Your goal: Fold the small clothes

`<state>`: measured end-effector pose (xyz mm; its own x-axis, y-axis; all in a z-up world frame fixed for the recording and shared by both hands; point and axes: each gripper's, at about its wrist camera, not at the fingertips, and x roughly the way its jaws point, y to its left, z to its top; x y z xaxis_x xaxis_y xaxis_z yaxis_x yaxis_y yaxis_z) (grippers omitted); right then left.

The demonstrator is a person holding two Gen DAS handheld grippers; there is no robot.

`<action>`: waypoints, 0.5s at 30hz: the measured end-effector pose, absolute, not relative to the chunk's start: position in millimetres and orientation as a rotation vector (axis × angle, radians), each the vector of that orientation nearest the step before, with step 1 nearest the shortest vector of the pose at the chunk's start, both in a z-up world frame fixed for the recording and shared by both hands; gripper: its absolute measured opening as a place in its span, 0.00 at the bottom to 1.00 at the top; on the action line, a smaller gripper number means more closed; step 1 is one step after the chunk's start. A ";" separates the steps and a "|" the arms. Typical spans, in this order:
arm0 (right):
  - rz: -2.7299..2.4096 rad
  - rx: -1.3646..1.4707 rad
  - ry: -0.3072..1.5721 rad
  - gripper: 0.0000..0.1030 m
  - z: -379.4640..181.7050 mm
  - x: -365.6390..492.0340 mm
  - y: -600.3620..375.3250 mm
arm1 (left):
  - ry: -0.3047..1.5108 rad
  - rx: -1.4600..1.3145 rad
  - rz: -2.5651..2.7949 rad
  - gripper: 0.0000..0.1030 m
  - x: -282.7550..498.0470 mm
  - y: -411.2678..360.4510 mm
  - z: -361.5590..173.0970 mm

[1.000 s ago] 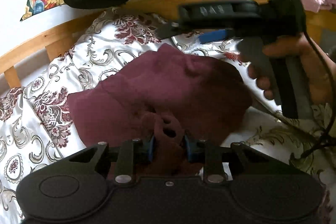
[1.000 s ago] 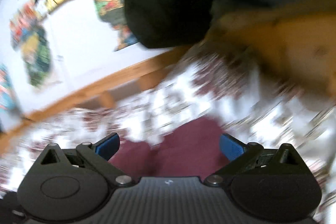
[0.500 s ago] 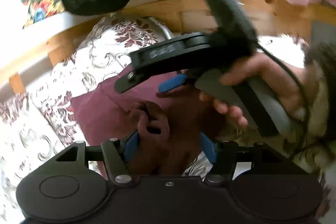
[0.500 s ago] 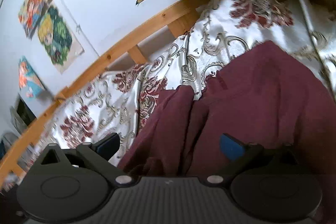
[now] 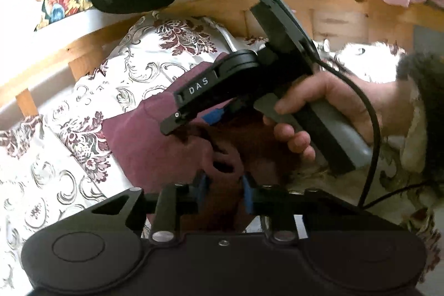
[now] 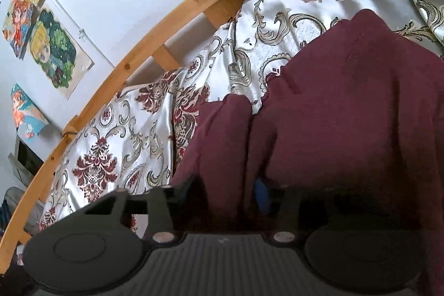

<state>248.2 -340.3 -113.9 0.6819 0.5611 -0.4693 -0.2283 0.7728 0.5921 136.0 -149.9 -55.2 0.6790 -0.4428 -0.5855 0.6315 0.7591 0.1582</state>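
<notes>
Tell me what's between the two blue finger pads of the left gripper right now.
A bunched fold of the maroon garment sits between the closing jaws of the left gripper, seen in the left wrist view. The right gripper is also closing on maroon fabric.

A bed with a light wooden slatted frame (image 6: 155,46) carries a glossy white satin bedspread (image 6: 133,135) patterned with maroon flowers and grey scrolls; a rumpled maroon knit garment (image 6: 347,107) lies directly on the spread.
</notes>
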 end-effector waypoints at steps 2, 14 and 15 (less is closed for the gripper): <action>0.454 0.490 0.659 0.22 -110.5 246.3 -338.6 | 0.549 0.359 -0.622 0.22 135.6 -152.3 -54.1; 0.417 0.261 0.443 0.15 -54.8 227.3 -352.3 | 0.485 0.273 -0.698 0.21 137.0 -186.1 -33.2; 0.412 0.250 0.433 0.15 -51.3 226.0 -355.1 | 0.479 0.267 -0.704 0.20 136.9 -189.3 -32.6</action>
